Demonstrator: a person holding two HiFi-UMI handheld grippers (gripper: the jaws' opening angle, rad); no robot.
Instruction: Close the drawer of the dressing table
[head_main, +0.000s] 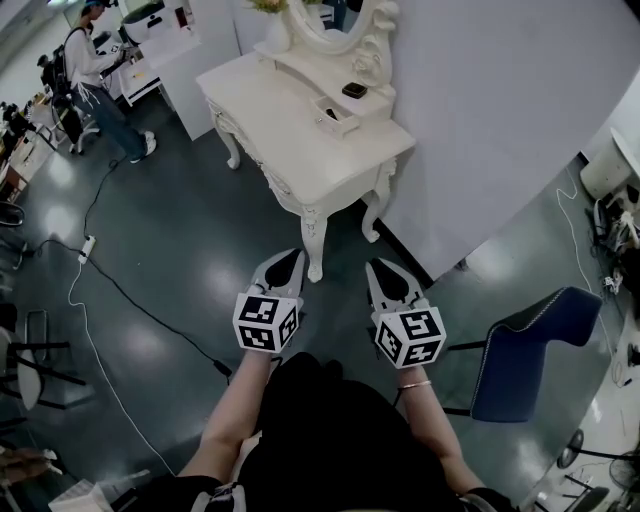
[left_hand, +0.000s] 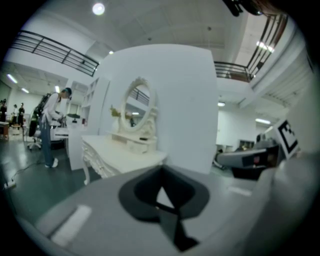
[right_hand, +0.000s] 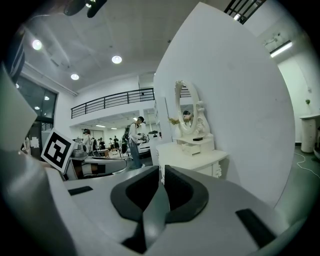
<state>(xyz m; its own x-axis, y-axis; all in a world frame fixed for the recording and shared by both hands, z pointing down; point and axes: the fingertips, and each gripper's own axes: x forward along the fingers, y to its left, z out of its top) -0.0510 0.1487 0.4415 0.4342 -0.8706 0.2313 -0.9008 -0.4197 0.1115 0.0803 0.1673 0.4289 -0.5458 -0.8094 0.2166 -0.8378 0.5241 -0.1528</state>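
The white dressing table (head_main: 300, 150) with an oval mirror (head_main: 335, 25) stands against a white wall panel, ahead of both grippers. On its top sits a small drawer unit whose little drawer (head_main: 335, 115) is pulled out toward the table's front. A dark object (head_main: 354, 90) lies on top of that unit. My left gripper (head_main: 289, 254) and right gripper (head_main: 377, 266) are held side by side above the floor, short of the table's near leg (head_main: 314, 240), both shut with nothing in them. The table (left_hand: 125, 155) shows beyond the left gripper (left_hand: 161, 171). The open drawer (right_hand: 192, 148) shows past the right gripper (right_hand: 162, 169).
A blue chair (head_main: 525, 350) stands to the right of me. A person (head_main: 95, 70) stands at a desk at the far left. A cable (head_main: 100, 270) and a power strip (head_main: 86, 247) lie on the dark floor to the left. The wall panel (head_main: 500, 120) rises behind the table.
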